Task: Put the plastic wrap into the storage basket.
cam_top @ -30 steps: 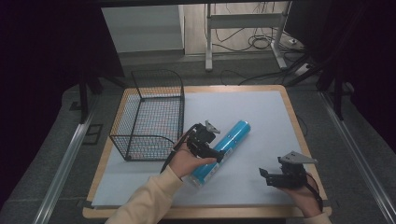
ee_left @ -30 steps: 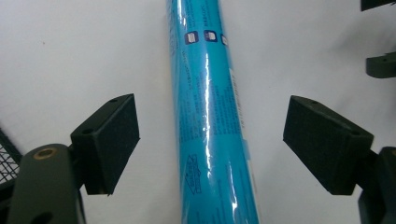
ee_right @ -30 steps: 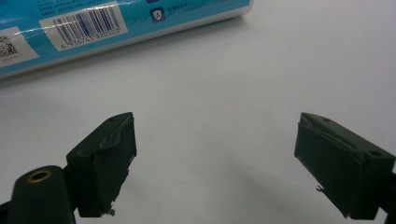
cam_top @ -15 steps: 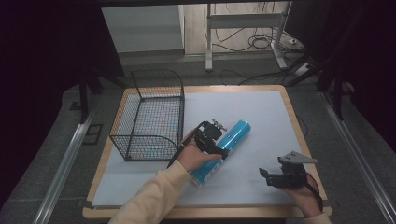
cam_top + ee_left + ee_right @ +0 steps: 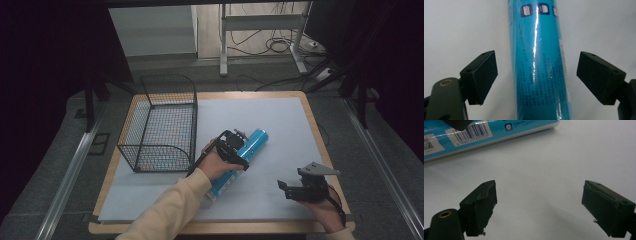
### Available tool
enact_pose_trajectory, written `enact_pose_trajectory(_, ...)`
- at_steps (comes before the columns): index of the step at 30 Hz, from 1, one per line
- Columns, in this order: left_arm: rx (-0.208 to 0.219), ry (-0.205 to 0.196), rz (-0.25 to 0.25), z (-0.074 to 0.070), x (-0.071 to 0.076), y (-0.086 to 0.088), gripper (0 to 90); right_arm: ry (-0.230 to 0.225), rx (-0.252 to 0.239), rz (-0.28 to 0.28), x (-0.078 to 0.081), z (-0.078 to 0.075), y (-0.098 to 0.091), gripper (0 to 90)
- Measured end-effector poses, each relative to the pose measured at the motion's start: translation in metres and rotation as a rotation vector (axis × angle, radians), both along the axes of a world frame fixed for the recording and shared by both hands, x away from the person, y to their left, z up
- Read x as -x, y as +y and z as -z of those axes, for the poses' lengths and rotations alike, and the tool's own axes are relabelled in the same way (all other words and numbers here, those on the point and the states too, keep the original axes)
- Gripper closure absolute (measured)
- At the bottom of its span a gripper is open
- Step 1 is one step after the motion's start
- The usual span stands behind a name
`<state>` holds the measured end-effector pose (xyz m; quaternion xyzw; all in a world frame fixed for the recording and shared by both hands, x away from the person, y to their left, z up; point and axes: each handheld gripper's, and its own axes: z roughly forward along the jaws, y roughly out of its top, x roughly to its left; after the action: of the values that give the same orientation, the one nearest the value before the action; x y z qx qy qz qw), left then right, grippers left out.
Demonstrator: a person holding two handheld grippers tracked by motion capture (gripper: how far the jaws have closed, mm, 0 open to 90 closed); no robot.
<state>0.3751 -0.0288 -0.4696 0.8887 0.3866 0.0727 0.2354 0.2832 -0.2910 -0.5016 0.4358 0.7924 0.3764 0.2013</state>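
A long blue tube (image 5: 250, 143) wrapped in shiny film lies diagonally on the white sheet near the table's middle. My left gripper (image 5: 237, 142) hovers over its middle, open, with one jaw on each side of the blue tube (image 5: 540, 62) and a gap to each pad. My right gripper (image 5: 287, 189) rests open near the front right of the table, nothing between its jaws. Its own view (image 5: 539, 207) looks over bare sheet toward the blue tube (image 5: 486, 131), whose barcode label faces it.
A black wire basket (image 5: 162, 127) stands at the left of the table, close beside my left hand. The white sheet (image 5: 280, 115) covers the wooden table top (image 5: 322, 135). Beyond the far edge are a desk frame and floor cables.
My left gripper has moved forward along the tube from its near end to its middle. The right gripper has stayed where it was.
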Motion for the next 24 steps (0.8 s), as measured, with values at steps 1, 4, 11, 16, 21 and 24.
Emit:
enact_pose_trajectory(1, 0.0, 0.005, 0.002, 0.001, -0.001, 0.0, 16.6, 0.001, 0.0, 0.0, 0.0, 0.0, 0.0, 12.8)
enact_pose_trajectory(4, -0.003, 0.018, 0.001, 0.004, -0.004, -0.002, 16.4, 0.003, 0.001, -0.002, -0.001, 0.001, 0.0, 12.8)
enact_pose_trajectory(11, -0.048, 0.072, 0.016, 0.018, -0.011, -0.008, 14.2, 0.007, 0.005, -0.001, -0.001, 0.001, 0.0, 12.8)
enact_pose_trajectory(16, -0.07, 0.095, 0.017, 0.024, -0.014, -0.011, 14.7, 0.009, 0.007, 0.0, -0.001, 0.002, 0.0, 12.8)
enact_pose_trajectory(21, -0.083, 0.108, 0.017, 0.025, -0.014, -0.012, 20.4, 0.009, 0.006, 0.002, -0.001, 0.002, 0.0, 12.8)
enact_pose_trajectory(24, -0.073, 0.121, 0.02, 0.024, -0.013, -0.012, 25.9, 0.013, 0.008, 0.003, -0.001, 0.002, 0.0, 12.8)
